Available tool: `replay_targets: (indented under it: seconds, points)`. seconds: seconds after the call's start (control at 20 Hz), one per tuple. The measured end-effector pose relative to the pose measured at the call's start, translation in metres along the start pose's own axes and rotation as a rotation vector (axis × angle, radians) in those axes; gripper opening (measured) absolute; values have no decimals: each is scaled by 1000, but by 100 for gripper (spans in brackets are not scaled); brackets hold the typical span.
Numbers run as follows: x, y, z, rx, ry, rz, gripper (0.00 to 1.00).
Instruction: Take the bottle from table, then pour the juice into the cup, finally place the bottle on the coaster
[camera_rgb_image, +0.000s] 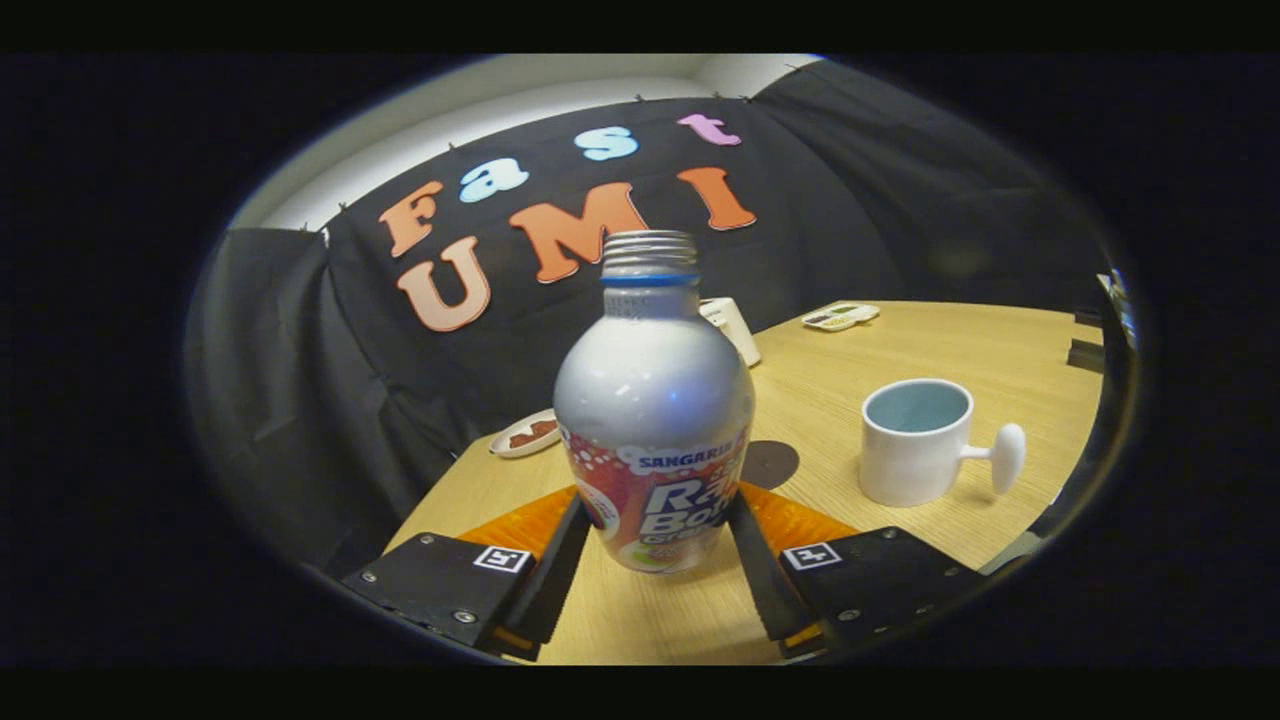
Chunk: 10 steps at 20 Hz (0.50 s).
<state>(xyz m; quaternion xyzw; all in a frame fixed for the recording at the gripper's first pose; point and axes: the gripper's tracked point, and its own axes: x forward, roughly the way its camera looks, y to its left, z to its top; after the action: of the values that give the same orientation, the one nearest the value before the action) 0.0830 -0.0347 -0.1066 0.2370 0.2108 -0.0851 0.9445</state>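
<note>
silver aluminium fills the middle of my feed: the bottle (653, 420) stands upright between the two fingers of my claw (655, 545), cap off, bare threaded neck on top with a blue ring just under it. its lower half carries a red and white printed label. both black ribbed fingers (556, 570) sit against the bottle's lower sides, one on each flank, so i'm calling the claw pinched on the bottle. i can't tell whether its base is on the worktop or just clear of it.

light wood worktop (900, 350) stretches out ahead of me. beyond the right finger, well apart from the bottle, there's a white cup (915, 442) with a pale blue inside, upright, its knob-ended handle sticking out to the right. between bottle and cup, a bit further back, a dark round coaster (770, 463) lies flat on the wood, partly hidden behind the bottle.

to the left of the bottle, near the worktop's edge, a small white dish (524, 434) holds something brownish. behind the bottle's shoulder a white boxy object (732, 327) pokes out, too hidden to name. far back there's a flat white tray (841, 316) with small dark compartments.
</note>
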Motion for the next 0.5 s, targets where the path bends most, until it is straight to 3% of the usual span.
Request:
replay_targets:
  seconds: [0.3,0.5]
  points:
    - [11,11,19,239,-28,32,77]
    - [11,20,38,415,-81,107,77]
